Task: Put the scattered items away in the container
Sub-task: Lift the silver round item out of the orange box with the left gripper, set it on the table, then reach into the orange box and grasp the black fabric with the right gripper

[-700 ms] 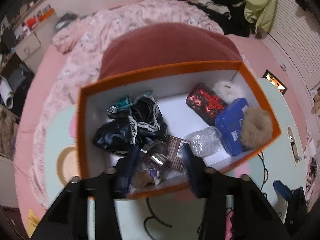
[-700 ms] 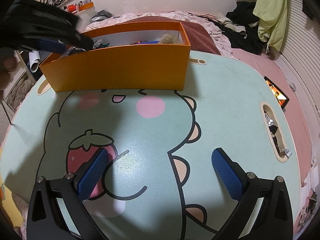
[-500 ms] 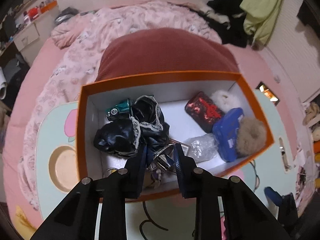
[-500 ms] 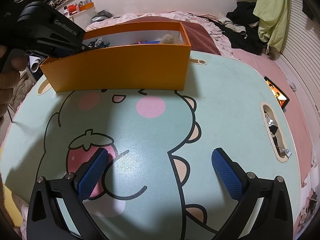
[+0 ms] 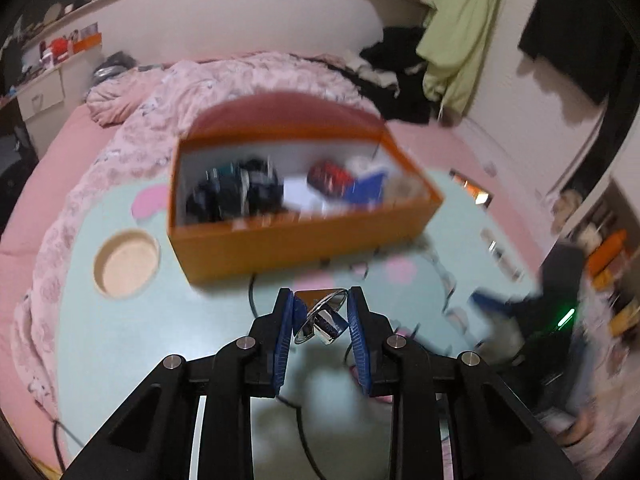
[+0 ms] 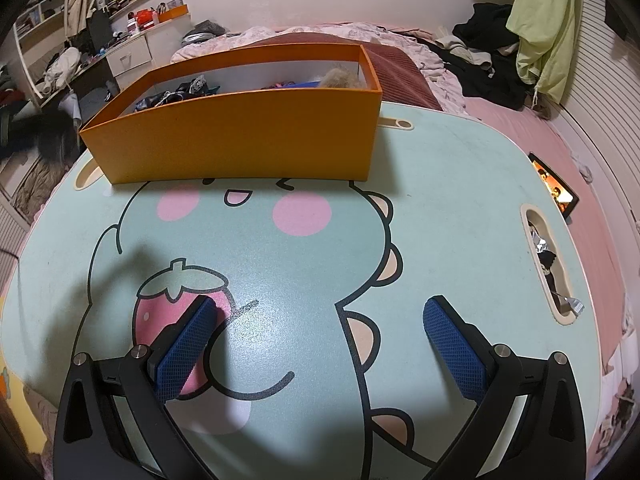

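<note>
Though blurred, orange box [image 5: 296, 240] (cluttered inside)

The box [image 6: 240, 136] is orange outside, white inside. The table [image 6: 460, 184] is mint green with a black-outlined cartoon creature (pink cheeks, pink strawberry). The bed cover [image 5: 248, 80] is pink, patterned. Gripper pads [image 6: 188, 344] are blue, textured.

No writing, brand, number or sign can be read in either view; the orange box [image 6: 240, 136] has plain walls, and the things inside it are too blurred in the left wrist view to show any label. The surface [image 6: 440, 208] carries only a cartoon drawing with a strawberry, no lettering; the small lit screen [image 6: 554, 190] beside it is too small to read.
</note>
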Available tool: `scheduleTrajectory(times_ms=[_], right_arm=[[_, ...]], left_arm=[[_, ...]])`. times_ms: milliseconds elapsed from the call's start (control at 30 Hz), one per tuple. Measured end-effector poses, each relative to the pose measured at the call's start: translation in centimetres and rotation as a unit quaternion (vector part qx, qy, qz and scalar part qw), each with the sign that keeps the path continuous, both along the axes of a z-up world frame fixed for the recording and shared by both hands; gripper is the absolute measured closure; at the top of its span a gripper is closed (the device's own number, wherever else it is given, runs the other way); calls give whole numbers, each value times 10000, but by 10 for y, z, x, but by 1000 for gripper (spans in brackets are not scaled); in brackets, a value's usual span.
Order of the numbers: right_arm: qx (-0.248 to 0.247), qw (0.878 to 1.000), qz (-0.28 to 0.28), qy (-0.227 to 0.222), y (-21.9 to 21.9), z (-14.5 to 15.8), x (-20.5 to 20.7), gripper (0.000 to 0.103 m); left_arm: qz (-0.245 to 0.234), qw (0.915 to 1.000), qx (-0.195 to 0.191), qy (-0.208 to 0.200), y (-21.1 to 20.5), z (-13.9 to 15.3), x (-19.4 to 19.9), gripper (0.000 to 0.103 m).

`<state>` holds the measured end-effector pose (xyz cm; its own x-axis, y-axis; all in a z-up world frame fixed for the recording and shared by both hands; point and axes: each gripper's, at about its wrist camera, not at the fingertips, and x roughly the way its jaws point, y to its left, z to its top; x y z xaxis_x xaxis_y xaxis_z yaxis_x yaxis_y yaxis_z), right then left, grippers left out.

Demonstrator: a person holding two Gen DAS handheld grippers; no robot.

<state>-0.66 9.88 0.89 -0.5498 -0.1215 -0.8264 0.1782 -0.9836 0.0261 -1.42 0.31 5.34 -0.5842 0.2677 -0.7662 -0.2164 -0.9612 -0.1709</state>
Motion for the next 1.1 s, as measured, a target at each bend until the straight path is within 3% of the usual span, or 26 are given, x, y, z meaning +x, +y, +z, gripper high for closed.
scheduleTrajectory(times_ms=[100, 133, 167, 233, 300, 400, 500, 533, 767, 867, 967, 1100], right_arm=[[-2, 10000, 1, 1, 0, 0, 0, 0], [-2, 10000, 5, 2, 0, 0, 0, 0], [-3, 10000, 3, 2, 0, 0, 0, 0], [-5, 10000, 4, 5, -1, 1, 1, 0], [-6, 10000, 5, 4, -1, 1, 1, 0], [-8, 10000, 6, 4, -3, 0, -3, 0], [-7, 10000, 5, 3, -3, 0, -3, 0], [-6, 10000, 5, 3, -3, 0, -3, 0], [10, 10000, 15, 0, -5, 0, -2, 0], [-249, 9994, 230, -23, -5, 6, -1, 0], [-461, 9969, 585, 268, -14, 29, 0, 1], [-703, 9883, 1104, 781, -46, 85, -17, 2]], left_arm=[[77, 9998, -144, 152, 3, -16, -1, 76], [178, 9994, -183, 223, 3, -19, -1, 68], [244, 9992, -195, 242, 2, -21, -1, 51], [319, 9990, -124, 301, -2, -22, 3, 30], [364, 9985, -71, 402, -7, -22, 12, 22], [438, 9977, -372, 367, -9, -32, 27, 7], [395, 9959, -812, 63, -2, -54, 34, 4], [413, 9943, -968, 143, 1, -56, 36, 0], [476, 9946, -907, 164, 1, -52, 34, 0], [476, 9947, -896, 159, 2, -52, 33, 0], [476, 9948, -885, 151, 1, -55, 34, 0], [474, 9949, -879, 150, 0, -56, 34, 0]])
